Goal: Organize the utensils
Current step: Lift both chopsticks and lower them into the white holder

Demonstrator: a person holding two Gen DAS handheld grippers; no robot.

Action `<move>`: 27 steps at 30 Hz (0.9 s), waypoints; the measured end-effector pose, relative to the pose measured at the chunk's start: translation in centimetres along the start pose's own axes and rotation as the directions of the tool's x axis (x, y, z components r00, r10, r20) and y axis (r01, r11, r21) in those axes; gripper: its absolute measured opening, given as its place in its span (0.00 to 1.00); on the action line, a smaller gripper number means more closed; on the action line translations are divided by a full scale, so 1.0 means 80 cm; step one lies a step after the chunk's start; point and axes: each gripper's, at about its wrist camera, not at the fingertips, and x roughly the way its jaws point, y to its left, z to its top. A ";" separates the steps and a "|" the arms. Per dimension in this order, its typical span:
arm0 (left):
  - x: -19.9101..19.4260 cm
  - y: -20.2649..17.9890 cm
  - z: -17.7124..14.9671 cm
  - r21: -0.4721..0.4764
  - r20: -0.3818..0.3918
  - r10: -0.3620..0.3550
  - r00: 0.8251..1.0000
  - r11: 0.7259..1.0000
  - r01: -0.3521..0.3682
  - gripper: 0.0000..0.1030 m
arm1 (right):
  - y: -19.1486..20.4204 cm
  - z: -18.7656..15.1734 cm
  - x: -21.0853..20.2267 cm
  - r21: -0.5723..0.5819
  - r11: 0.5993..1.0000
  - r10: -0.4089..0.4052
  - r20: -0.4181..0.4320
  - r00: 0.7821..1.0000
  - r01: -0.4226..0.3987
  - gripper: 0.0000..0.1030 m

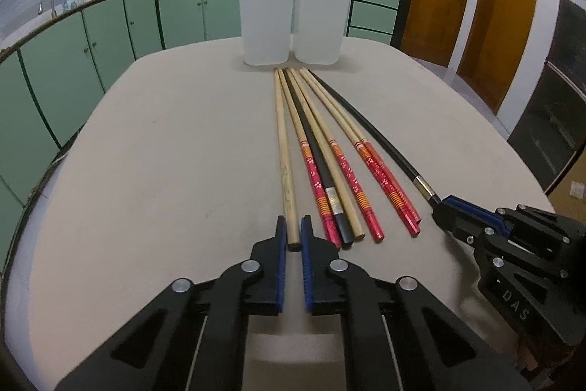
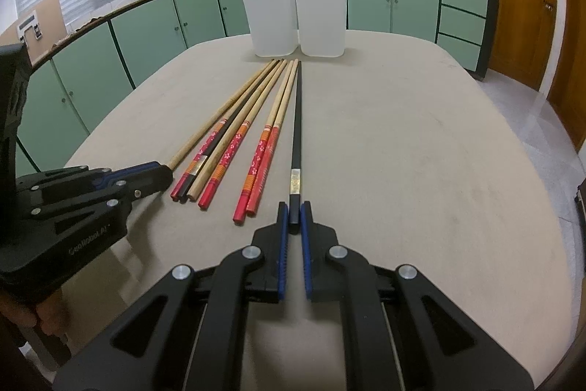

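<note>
The left gripper, at the bottom centre of its own view, has its jaws nearly closed on the near end of a plain wooden chopstick, and the blue pads press on both sides of it. The right gripper, at the bottom centre of its view, is closed on the near end of a black chopstick. Both sticks lie on the beige table. Between them, in the middle of the frame, lie more chopsticks with red handles. Behind them, at the upper centre, stand two white containers, touching each other.
</note>
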 end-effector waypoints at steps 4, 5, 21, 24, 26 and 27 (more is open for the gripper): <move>-0.021 -0.003 0.011 0.016 0.044 -0.004 0.999 1.000 0.003 0.07 | -0.006 0.013 -0.017 -0.006 1.000 0.002 0.029 1.000 -0.002 0.06; -0.029 -0.003 0.016 0.021 0.060 -0.006 0.998 1.000 0.005 0.07 | -0.006 0.017 -0.022 -0.010 1.000 0.003 0.040 0.999 -0.002 0.06; -0.149 0.004 0.136 0.055 0.349 -0.040 0.936 0.998 0.022 0.07 | -0.038 0.164 -0.130 -0.037 0.998 0.053 0.284 0.957 -0.044 0.06; -0.154 0.002 0.161 0.073 0.377 -0.050 0.925 0.997 0.024 0.07 | -0.042 0.194 -0.138 -0.042 0.997 0.071 0.297 0.952 -0.062 0.06; -0.154 0.003 0.177 0.080 0.385 -0.059 0.921 0.996 0.030 0.06 | -0.043 0.216 -0.138 -0.056 0.997 0.073 0.288 0.955 -0.059 0.06; -0.154 0.004 0.182 0.079 0.385 -0.065 0.921 0.996 0.038 0.06 | -0.043 0.226 -0.136 -0.063 0.997 0.070 0.279 0.958 -0.054 0.06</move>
